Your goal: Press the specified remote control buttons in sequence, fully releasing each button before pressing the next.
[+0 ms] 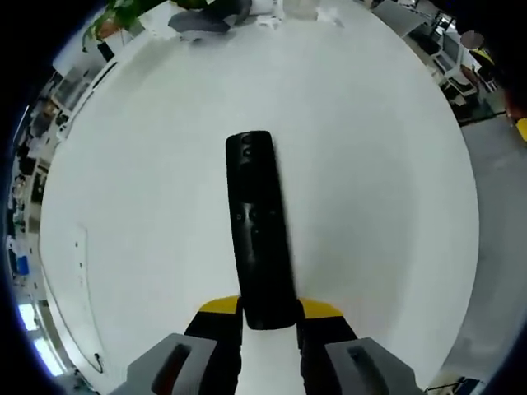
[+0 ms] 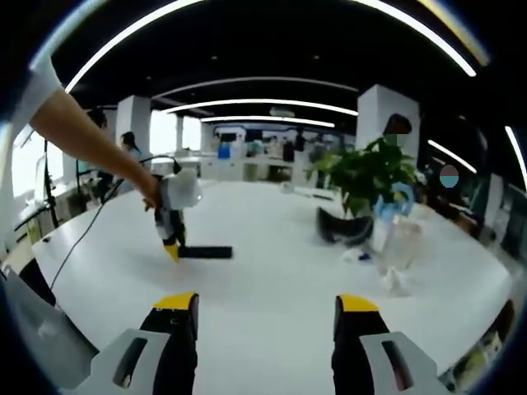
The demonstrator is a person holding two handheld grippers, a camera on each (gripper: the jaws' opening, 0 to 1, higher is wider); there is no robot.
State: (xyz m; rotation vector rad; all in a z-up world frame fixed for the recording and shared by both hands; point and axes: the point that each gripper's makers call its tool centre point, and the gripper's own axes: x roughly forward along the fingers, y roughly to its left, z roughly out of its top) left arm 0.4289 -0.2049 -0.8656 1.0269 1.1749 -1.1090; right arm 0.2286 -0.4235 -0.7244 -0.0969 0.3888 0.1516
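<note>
A long black remote control (image 1: 259, 226) lies on the white table (image 1: 370, 164), its near end clamped between the yellow-tipped jaws of my left gripper (image 1: 269, 313). In the right gripper view the same remote (image 2: 206, 252) rests flat on the table (image 2: 272, 271), and the left gripper (image 2: 170, 247) points down at its left end, held by a person's hand. My right gripper (image 2: 268, 306) hovers well back from the remote, its jaws wide apart with nothing between them.
A potted green plant (image 2: 362, 177) stands at the table's right with a dark headset-like object (image 2: 344, 230) and clear plastic wrapping (image 2: 394, 247) near it. A cable (image 2: 90, 226) trails off the left edge. People stand in the office behind.
</note>
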